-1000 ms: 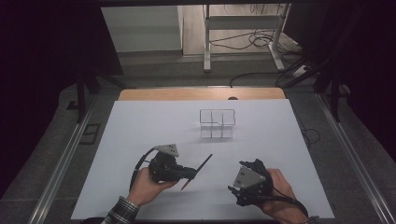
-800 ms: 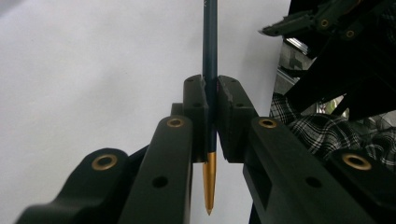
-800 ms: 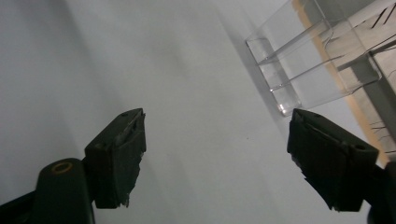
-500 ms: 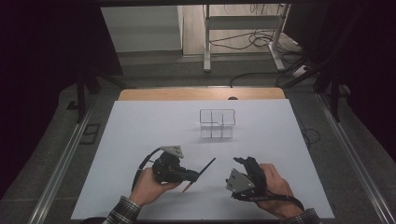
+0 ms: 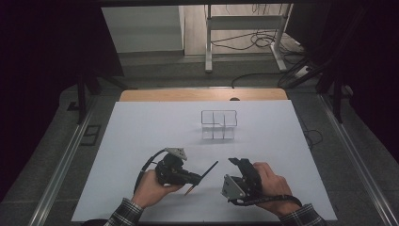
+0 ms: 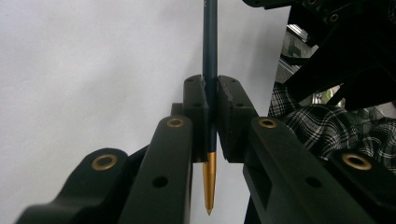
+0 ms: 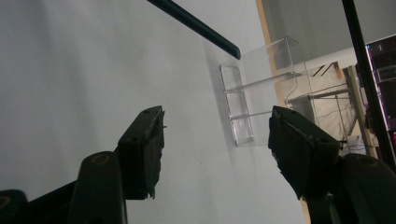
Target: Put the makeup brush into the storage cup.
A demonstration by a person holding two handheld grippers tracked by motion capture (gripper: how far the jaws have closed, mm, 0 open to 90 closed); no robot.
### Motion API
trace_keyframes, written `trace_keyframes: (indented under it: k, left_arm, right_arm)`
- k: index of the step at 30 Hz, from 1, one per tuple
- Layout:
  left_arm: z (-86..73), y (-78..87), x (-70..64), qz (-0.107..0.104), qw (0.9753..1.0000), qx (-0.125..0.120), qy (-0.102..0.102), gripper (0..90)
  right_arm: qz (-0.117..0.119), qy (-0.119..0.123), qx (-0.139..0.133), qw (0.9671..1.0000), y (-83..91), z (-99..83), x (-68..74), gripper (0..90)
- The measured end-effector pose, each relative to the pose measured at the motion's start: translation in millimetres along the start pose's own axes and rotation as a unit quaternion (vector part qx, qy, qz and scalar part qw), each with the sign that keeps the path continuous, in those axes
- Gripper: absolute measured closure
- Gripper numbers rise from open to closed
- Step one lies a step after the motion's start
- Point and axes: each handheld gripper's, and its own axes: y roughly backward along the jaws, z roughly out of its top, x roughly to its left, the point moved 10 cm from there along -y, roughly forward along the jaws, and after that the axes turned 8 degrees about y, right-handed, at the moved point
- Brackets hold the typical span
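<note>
Dark-blue pencil-like stick with a gold tip (image 6: pixel 209 88) is pinched between the pressed-together jaws of the left gripper (image 6: pixel 209 100), gold point hanging just below the pads in the left gripper view. From the high view, that left gripper (image 5: pixel 190 178) sits at about seven o'clock on the white table (image 5: pixel 141 132), gripped by the person's left hand (image 5: pixel 150 188), and the stick (image 5: pixel 203 175) slants up toward one o'clock, its gold end low near the table, its dark end raised. Over to the right, at five o'clock, the right gripper (image 5: pixel 235 162) rides in the right hand (image 5: pixel 270 186), jaws spread wide with nothing between them; its own view shows the right gripper (image 7: pixel 215 140) gaping. Beyond, toward twelve o'clock, the clear plastic compartment holder (image 5: pixel 219 125) stands apart from both grippers, with the stick's dark end (image 7: pixel 196 25) reaching toward it.
</note>
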Motion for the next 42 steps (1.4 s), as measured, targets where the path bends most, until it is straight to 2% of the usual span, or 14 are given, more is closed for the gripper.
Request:
trace_keyframes:
  k: [5, 6, 14, 19, 20, 32, 38, 42]
  left_arm:
    - [0.4, -3.0, -0.6, 0.000, 1.0000, 0.004, 0.001, 83.3]
    - [1.0, -4.3, -2.0, -0.002, 1.0000, 0.002, 0.008, 83.3]
    - [0.7, -7.2, -2.8, -0.003, 0.9999, 0.008, 0.008, 83.3]
    - [0.4, -8.8, -3.9, -0.004, 0.9999, 0.012, 0.008, 83.3]
    - [0.4, -9.1, -3.9, -0.003, 0.9999, 0.013, 0.008, 83.3]
    - [-0.3, -11.2, -4.9, -0.004, 0.9997, 0.021, 0.008, 83.3]
    - [0.1, -10.8, -5.2, -0.003, 0.9998, 0.020, 0.008, 83.2]
    - [0.4, -10.2, -5.1, -0.004, 0.9998, 0.017, 0.007, 83.0]
  right_arm:
    - [-0.004, 0.022, 0.002, 0.9997, -3.4, 5.4, 1.6, 40.2]
    - [-0.006, 0.026, 0.002, 0.9997, -3.8, 6.3, 1.4, 40.8]
    - [-0.012, 0.065, -0.006, 0.9978, -8.0, 18.3, 1.8, 45.6]
    - [-0.013, 0.079, -0.006, 0.9967, -11.8, 22.9, 5.0, 48.3]
    - [-0.013, 0.093, -0.006, 0.9955, -12.6, 23.5, 4.7, 48.8]
    - [-0.023, 0.144, -0.005, 0.9892, -18.9, 31.1, 9.3, 57.2]
    - [-0.021, 0.162, -0.002, 0.9865, -19.9, 31.7, 11.7, 64.7]
    - [-0.014, 0.164, -0.003, 0.9863, -19.6, 32.2, 13.1, 70.9]
